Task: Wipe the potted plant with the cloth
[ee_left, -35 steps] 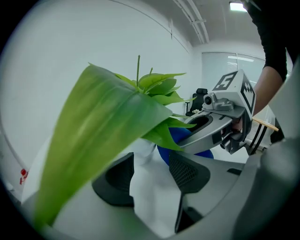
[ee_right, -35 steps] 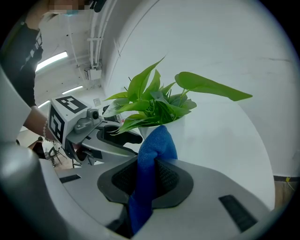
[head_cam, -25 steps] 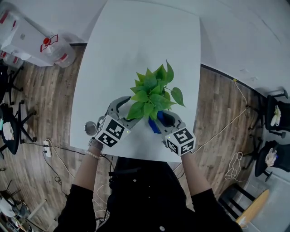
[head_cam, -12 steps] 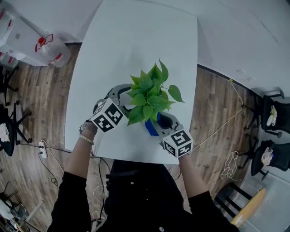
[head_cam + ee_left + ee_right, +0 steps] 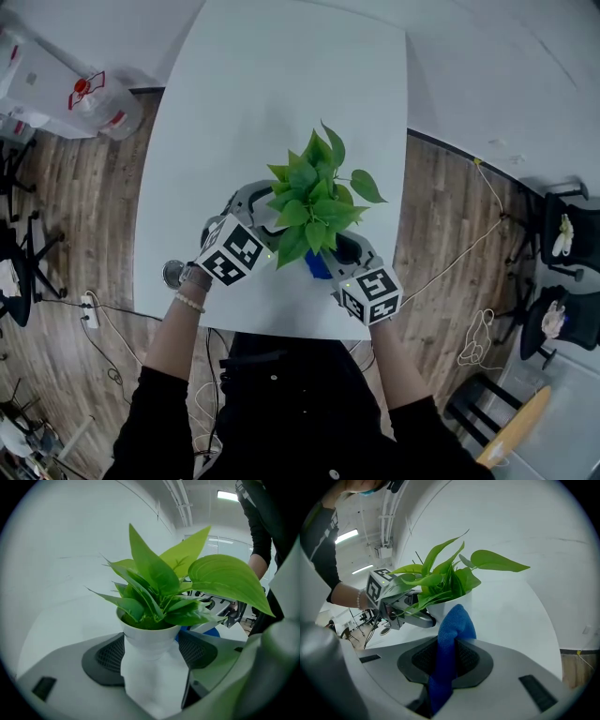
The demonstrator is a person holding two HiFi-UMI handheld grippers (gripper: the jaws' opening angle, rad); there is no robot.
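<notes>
right gripper [image 5: 450,660] closed on the blue cloth [image 5: 453,623], cloth tip just beside the potted plant [image 5: 314,199] | left gripper [image 5: 153,654] jaws spread wide, the plant's white pot [image 5: 149,637] between its pads | plant upright between both grippers, near the front edge of the white table [image 5: 281,84]

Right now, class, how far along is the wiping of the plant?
Done: the cloth is picked up, pinched in the right gripper. In hand: its tip sits at the pot, which stands between the open jaws of the left gripper. Left: wiping the leaves; whether any are wiped yet doesn't show.
</notes>
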